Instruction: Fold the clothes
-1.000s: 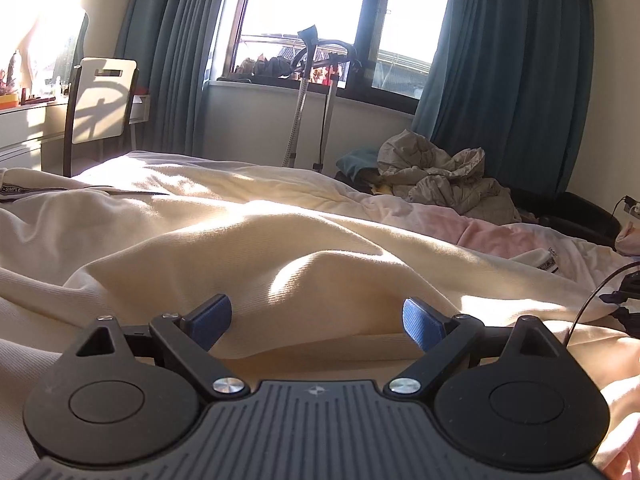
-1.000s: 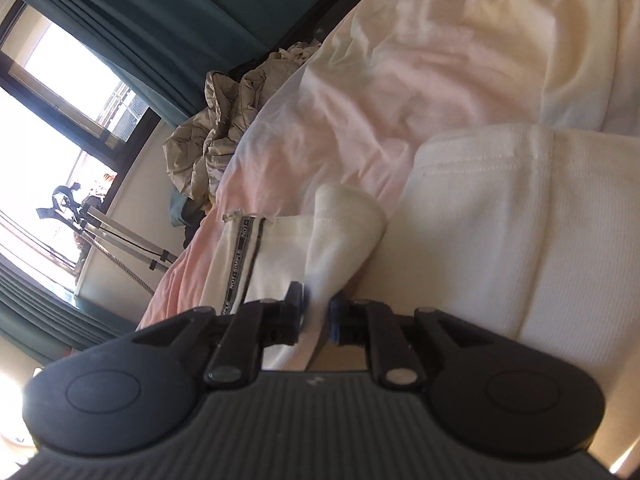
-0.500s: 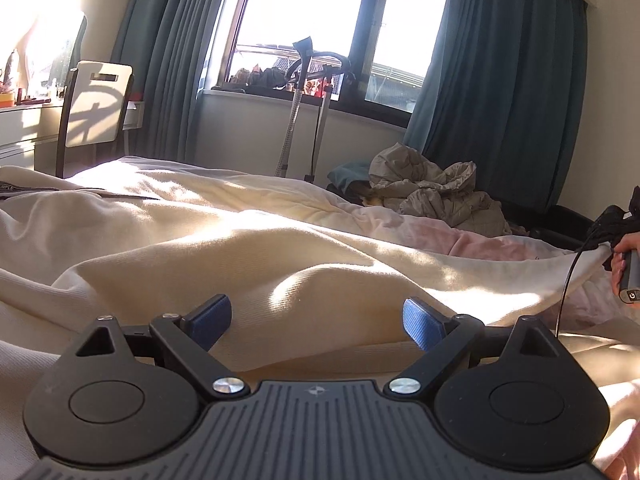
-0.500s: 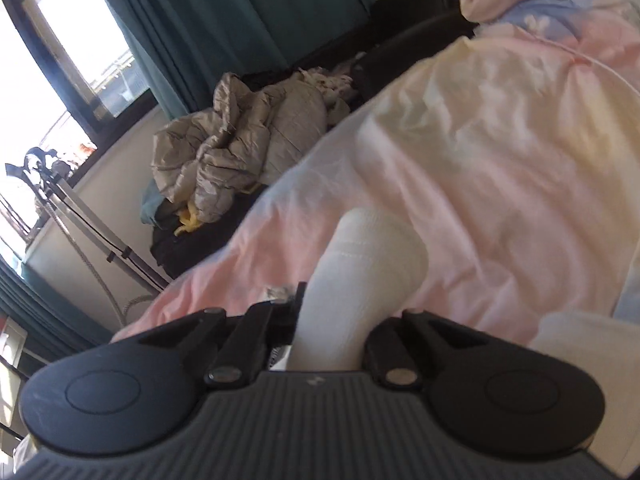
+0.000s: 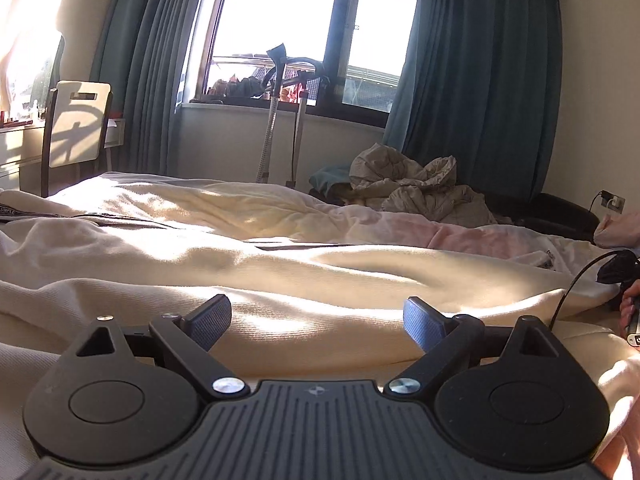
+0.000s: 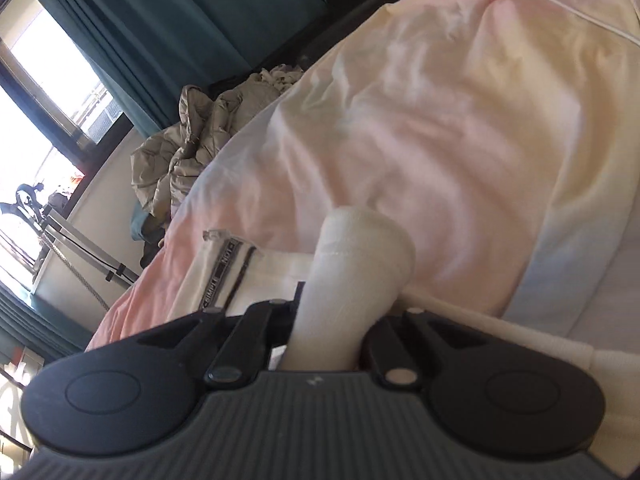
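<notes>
Cream ribbed garment with a black lettered stripe; bed cover blending pink, pale yellow and light blue. Teal curtains, beige-grey crumpled jacket; black left tongs bearing blue textured pads.

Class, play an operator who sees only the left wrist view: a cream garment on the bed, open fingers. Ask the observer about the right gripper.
Operator: Is the right gripper holding anything?
Observer: Yes, the right gripper is shut on a bunched cuff of the cream garment.
Operator: Any markings on it there?
Observer: A lettered stripe runs beside the cuff.
Operator: What lies beyond?
Observer: A pink duvet with a white cable across it.
</notes>
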{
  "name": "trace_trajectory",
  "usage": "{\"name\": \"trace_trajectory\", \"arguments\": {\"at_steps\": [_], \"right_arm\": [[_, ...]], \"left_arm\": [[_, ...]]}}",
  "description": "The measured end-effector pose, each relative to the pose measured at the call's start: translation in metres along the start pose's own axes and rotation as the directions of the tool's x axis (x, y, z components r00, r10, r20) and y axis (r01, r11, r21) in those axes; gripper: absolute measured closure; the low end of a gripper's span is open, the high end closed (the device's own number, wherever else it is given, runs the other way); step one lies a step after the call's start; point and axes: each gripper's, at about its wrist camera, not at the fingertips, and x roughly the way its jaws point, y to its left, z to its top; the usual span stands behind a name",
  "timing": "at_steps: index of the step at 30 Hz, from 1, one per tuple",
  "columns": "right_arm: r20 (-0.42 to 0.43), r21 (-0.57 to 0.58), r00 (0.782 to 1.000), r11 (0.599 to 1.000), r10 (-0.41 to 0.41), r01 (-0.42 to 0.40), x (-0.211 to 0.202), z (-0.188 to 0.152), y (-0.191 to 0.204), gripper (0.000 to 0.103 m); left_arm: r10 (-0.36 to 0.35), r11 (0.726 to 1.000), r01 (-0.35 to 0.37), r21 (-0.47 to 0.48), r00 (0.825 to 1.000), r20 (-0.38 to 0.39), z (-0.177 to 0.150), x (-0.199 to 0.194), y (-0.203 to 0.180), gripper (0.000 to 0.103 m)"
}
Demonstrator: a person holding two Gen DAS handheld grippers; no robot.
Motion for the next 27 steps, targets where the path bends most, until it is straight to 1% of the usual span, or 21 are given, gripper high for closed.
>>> {"name": "trace_trajectory", "arguments": {"at_steps": [1,2,3,5,6,8,10,14,18,19,20,22,25,27], "right_arm": [[-0.007,0.008,1.000,1.000,-0.001,0.001,-0.002,-0.003,-0.004,0.095],[-0.012,0.014,1.000,1.000,-0.007,0.007,-0.004,-0.003,-0.005,0.089],[-0.012,0.019,1.000,1.000,-0.019,0.019,-0.011,-0.004,-0.005,0.086],[-0.010,-0.004,1.000,1.000,-0.028,0.028,-0.025,-0.007,0.000,0.076],[-0.002,-0.020,1.000,0.999,-0.029,0.029,-0.035,-0.008,0.002,0.073],[0.025,-0.041,0.999,0.999,-0.029,0.030,-0.059,-0.012,0.004,0.059],[0.065,-0.022,0.998,1.000,-0.016,0.017,-0.090,-0.020,-0.001,0.058],[0.092,0.028,0.995,0.999,-0.032,0.030,-0.148,-0.034,-0.012,0.057],[0.055,0.104,0.996,0.993,-0.068,0.062,-0.192,-0.050,-0.025,0.055],[0.039,0.117,0.996,0.990,-0.081,0.076,-0.201,-0.055,-0.028,0.054],[0.008,0.124,0.994,0.987,-0.108,0.106,-0.208,-0.063,-0.031,0.050],[-0.070,0.155,0.989,0.978,-0.129,0.138,-0.208,-0.076,-0.038,0.048],[-0.164,0.290,0.984,0.950,-0.068,0.114,-0.194,-0.091,-0.053,0.048],[-0.169,0.350,0.983,0.929,-0.067,0.124,-0.187,-0.092,-0.061,0.048]], "left_arm": [[-0.003,1.000,0.003,-0.003,1.000,-0.002,0.000,0.000,0.000,0.009],[-0.004,1.000,0.004,-0.004,1.000,0.000,0.001,-0.001,0.000,0.009],[-0.004,1.000,0.004,-0.002,1.000,0.003,0.002,-0.002,0.000,0.009],[-0.004,1.000,0.004,0.003,1.000,0.000,0.004,-0.003,0.000,0.009],[-0.009,1.000,0.009,-0.003,1.000,-0.005,0.005,-0.004,0.000,0.009],[-0.020,1.000,0.020,-0.017,1.000,-0.009,0.006,-0.006,0.001,0.009],[-0.023,1.000,0.023,-0.022,1.000,-0.013,0.007,-0.007,0.001,0.009],[-0.041,0.998,0.040,-0.046,0.999,-0.022,0.008,-0.014,0.003,0.009],[-0.042,0.998,0.041,-0.049,0.999,-0.020,0.011,-0.023,0.002,0.009],[-0.041,0.998,0.040,-0.048,0.999,-0.023,0.011,-0.025,0.001,0.009],[-0.039,0.998,0.038,-0.047,0.999,-0.026,0.011,-0.027,0.000,0.009],[-0.040,0.998,0.038,-0.051,0.998,-0.040,0.012,-0.030,-0.001,0.009],[-0.043,0.997,0.039,-0.066,0.997,-0.058,0.012,-0.037,-0.003,0.009],[-0.035,0.998,0.031,-0.057,0.998,-0.059,0.011,-0.043,-0.005,0.009]]}}
